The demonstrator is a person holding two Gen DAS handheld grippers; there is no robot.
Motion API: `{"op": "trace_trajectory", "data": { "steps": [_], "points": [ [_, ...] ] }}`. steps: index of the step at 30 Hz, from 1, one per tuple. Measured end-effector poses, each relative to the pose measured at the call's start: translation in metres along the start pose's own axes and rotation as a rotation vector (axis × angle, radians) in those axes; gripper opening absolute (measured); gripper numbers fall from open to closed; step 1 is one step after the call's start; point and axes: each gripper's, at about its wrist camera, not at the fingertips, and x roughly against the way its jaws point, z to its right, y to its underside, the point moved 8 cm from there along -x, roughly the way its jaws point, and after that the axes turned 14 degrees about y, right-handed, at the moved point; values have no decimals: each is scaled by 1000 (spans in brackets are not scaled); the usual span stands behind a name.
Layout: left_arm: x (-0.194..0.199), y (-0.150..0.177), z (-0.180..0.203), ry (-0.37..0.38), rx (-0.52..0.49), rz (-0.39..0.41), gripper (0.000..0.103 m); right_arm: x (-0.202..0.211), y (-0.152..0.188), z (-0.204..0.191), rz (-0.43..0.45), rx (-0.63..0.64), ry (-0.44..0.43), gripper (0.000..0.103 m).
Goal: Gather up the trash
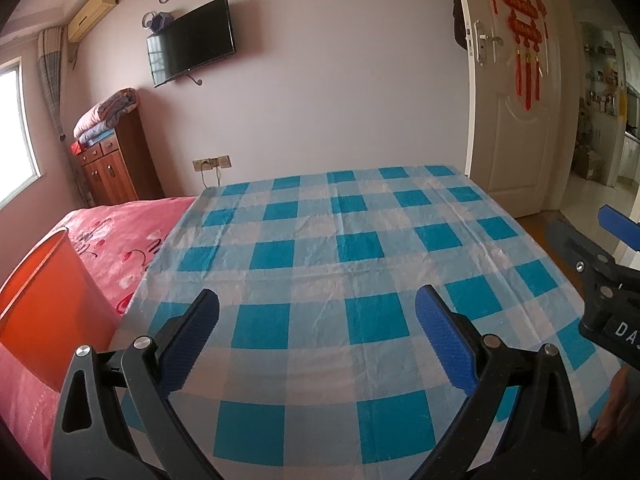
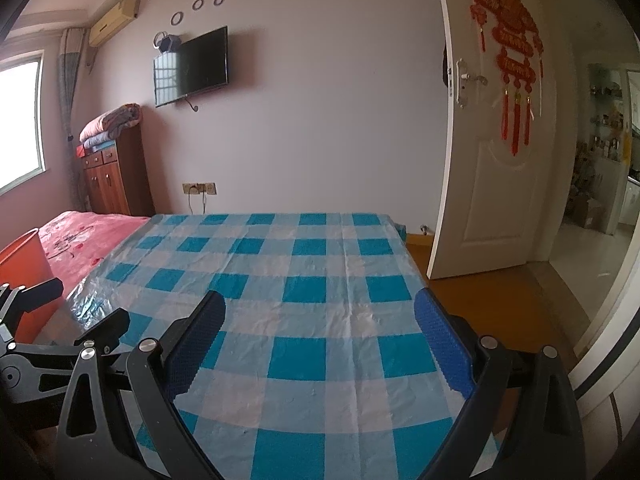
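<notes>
Left gripper [image 1: 316,304] and right gripper [image 2: 320,306] both gape empty over the checked table [image 1: 340,240]; we see no trash on it, orange bin [image 1: 44,300] at its left edge.

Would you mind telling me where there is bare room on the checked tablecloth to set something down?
The whole blue-and-white checked plastic tablecloth lies bare, from the open left tool to the far edge by the wall. The open right tool also has nothing between its fingers. The only crowding is the left edge, bordered by the orange plastic bucket and pink floral bedspread.
</notes>
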Motion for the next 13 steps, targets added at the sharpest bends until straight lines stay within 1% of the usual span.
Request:
{"op": "trace_trajectory", "data": {
  "steps": [3,7,10,13],
  "points": [
    [-12,7,-6,5,27,-31,99,-13,7,-4,-32,8,-4,95],
    [-37,19,-16,-19,57,-100,99,-34,19,-12,-93,20,-19,95],
    [-52,25,-22,-32,83,-143,99,-55,29,-19,-156,23,-36,95],
    [-74,32,-33,-75,100,-207,99,-77,39,-26,-231,30,-49,95]
  ]
}}
